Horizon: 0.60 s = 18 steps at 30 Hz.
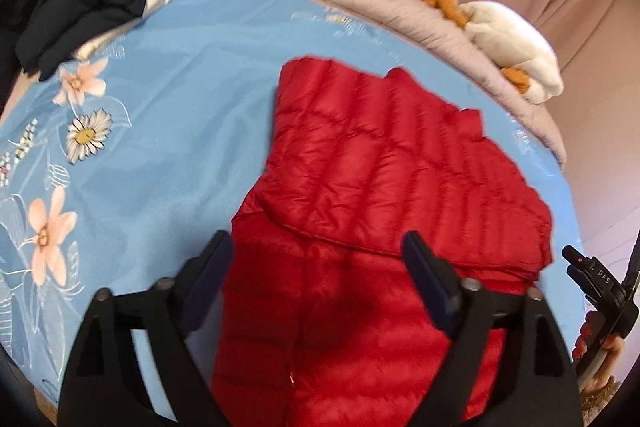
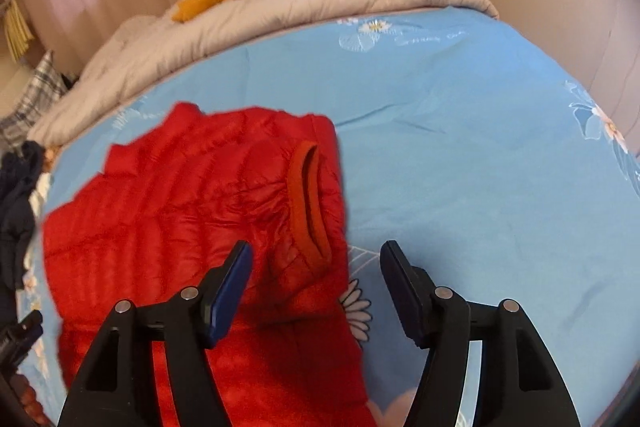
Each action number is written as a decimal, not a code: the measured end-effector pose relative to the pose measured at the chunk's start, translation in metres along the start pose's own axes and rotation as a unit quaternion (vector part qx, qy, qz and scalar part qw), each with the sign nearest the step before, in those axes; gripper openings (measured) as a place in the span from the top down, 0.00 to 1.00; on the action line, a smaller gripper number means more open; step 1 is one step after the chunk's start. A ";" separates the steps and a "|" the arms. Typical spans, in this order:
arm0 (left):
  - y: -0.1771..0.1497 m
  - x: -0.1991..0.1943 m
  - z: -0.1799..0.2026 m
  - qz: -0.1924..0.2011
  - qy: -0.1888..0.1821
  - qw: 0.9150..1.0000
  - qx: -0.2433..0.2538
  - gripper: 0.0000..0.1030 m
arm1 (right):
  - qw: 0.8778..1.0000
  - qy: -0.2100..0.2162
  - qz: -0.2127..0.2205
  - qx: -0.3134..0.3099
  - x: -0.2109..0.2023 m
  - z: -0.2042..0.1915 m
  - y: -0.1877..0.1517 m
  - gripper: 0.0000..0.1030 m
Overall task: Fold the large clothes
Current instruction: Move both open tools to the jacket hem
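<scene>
bed: blue floral sheet (image 1: 192,75), jacket lies mid-bed.
jacket: red puffer jacket (image 1: 384,163) part-folded, top flap over lower half; long axis runs away from you.
L grip: left gripper (image 1: 316,267) jaws wide, nothing held, hangs over jacket's near half, so it's nearer.
R grip: right gripper (image 2: 316,275) wide, empty, over jacket's rt edge beside cuff (image 2: 310,203).

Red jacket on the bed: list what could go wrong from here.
1. The jacket is puffy and slick, and both grippers, left and right, are open with nothing held, so the folded layer may spring back open.
2. The cuff sits by the fold's edge and could slip out.
3. The dark clothes piled nearby could get mixed in.
</scene>
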<state>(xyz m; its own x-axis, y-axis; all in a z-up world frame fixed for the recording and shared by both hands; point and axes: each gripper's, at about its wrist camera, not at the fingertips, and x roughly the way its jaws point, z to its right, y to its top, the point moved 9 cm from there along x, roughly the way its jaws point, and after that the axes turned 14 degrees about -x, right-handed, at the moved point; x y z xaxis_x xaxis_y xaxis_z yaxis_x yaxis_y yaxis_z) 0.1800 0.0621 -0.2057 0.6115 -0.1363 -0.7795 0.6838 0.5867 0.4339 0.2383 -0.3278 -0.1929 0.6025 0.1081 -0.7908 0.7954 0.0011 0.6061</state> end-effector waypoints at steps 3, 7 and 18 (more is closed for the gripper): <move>-0.002 -0.026 0.007 0.021 -0.013 1.000 0.008 0.06 | 0.999 0.011 0.030 0.003 -0.025 -0.001 0.003 0.24; -0.001 -0.059 0.019 0.054 -0.025 0.998 0.021 0.00 | 0.997 0.023 0.073 0.004 -0.056 -0.008 0.013 0.08; -0.020 -0.115 0.024 0.094 -0.048 0.993 0.051 0.00 | 0.985 0.036 0.162 -0.041 -0.129 -0.032 0.007 0.01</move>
<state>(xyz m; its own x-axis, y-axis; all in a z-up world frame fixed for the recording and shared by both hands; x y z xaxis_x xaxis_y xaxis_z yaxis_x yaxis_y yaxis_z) 0.1053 0.0464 -0.1136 0.7638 -0.1103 -0.6360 0.5876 0.5265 0.6144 0.1641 -0.3094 -0.0840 0.8151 0.1858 -0.5487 0.5525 0.0354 0.8328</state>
